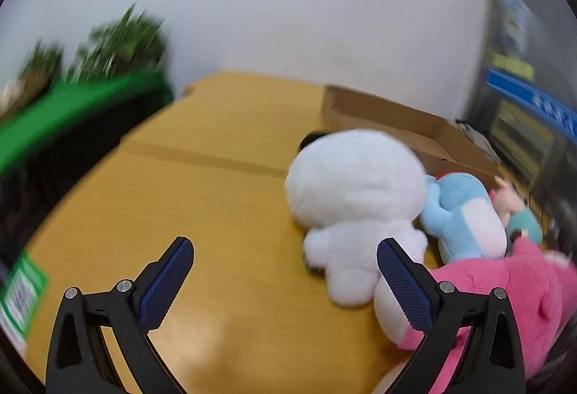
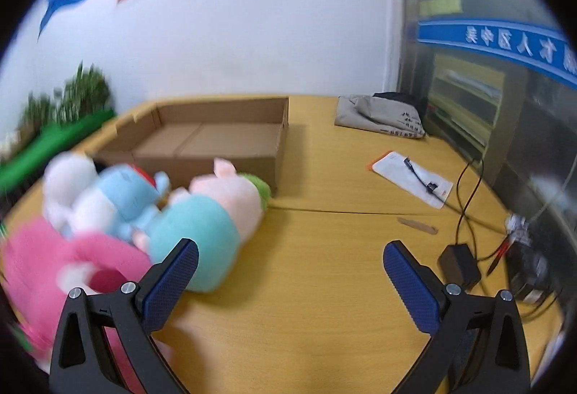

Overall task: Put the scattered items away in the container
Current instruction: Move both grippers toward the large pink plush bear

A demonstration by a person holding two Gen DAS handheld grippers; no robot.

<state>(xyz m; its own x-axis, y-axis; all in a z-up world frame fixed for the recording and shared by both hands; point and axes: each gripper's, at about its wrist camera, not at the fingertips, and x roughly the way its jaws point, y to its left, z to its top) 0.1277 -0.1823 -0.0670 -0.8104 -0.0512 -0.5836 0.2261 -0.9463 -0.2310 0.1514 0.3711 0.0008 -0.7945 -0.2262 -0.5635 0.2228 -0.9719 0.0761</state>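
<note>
The pink plush toy (image 1: 505, 300) was cut off by the frame's lower right edge, its face left unseen. The cardboard box (image 1: 389, 116) was partly hidden behind the white plush toy (image 1: 353, 199). From the right wrist, the toys were smeared by blur, the white one worst. The green plants (image 2: 68, 98) were blurred too, and the print on the white paper (image 2: 411, 181) was too small to be read.

The left tongs (image 1: 285, 249) are spread wide, black arms angling outward, blue textured pads (image 1: 164, 286) facing each other with nothing between them. The right tongs (image 2: 290, 251) stand the same way, fully parted and empty, their blue pads (image 2: 411, 286) tilted outward. Both point forward, low over the desk (image 2: 306, 286).
</note>
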